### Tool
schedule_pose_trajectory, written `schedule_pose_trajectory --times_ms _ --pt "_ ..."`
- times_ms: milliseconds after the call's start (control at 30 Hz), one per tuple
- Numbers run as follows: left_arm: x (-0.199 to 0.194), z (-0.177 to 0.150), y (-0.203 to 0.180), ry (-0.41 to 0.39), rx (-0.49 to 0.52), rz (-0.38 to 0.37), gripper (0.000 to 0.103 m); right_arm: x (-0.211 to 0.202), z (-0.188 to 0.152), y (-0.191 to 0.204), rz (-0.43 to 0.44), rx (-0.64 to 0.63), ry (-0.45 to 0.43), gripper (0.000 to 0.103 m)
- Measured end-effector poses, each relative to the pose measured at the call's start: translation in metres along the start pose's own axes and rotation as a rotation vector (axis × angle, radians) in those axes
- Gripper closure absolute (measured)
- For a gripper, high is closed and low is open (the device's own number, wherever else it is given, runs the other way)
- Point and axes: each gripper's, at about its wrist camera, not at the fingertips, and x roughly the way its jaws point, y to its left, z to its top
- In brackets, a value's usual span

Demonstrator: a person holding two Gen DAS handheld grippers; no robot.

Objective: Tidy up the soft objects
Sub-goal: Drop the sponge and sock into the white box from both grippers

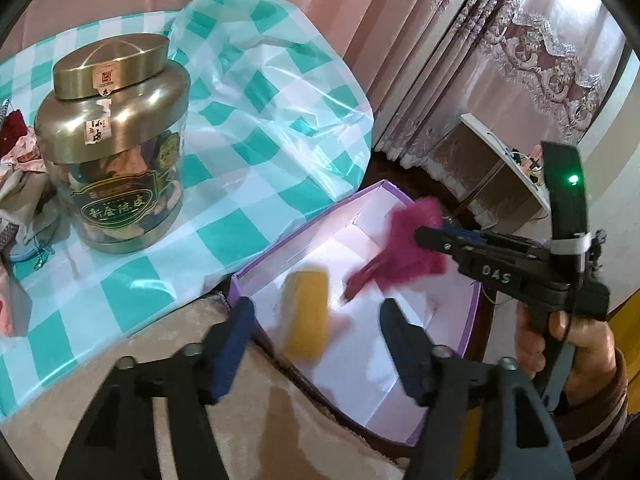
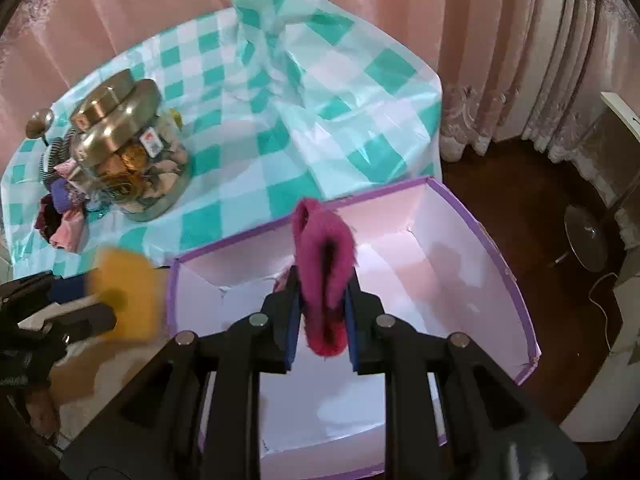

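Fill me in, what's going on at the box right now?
A person works two handheld grippers over the purple-rimmed box. The right gripper is shut on a fuzzy magenta piece above the box. The left gripper stands open, with a blurred yellow soft piece loose in front of its jaws, over the box's near edge. More soft pieces wait beside the gold-lidded jar.
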Motion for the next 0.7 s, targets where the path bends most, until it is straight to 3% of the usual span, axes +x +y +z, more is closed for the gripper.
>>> schedule_pose_trajectory --times_ms 200,333,400,533,700 --pt "-0.012 -0.001 0.008 -0.032 -0.013 0.066 0.035 0.001 0.002 0.001 0.016 0.007 -0.012 0.074" --pt "-0.032 -0.004 0.016 -0.137 -0.017 0.137 0.035 -0.01 0.007 0.012 0.032 -0.014 -0.076 0.044" --pt "-0.046 -0.007 0.023 -0.206 -0.006 0.155 0.035 -0.018 0.01 0.019 0.039 -0.025 -0.112 0.041" --pt "-0.068 -0.008 0.044 -0.243 -0.019 0.21 0.035 -0.028 0.017 0.031 0.006 -0.041 -0.165 0.022" --pt "-0.097 -0.017 0.085 -0.271 -0.077 0.322 0.035 -0.042 0.022 0.05 -0.035 -0.059 -0.238 0.011"
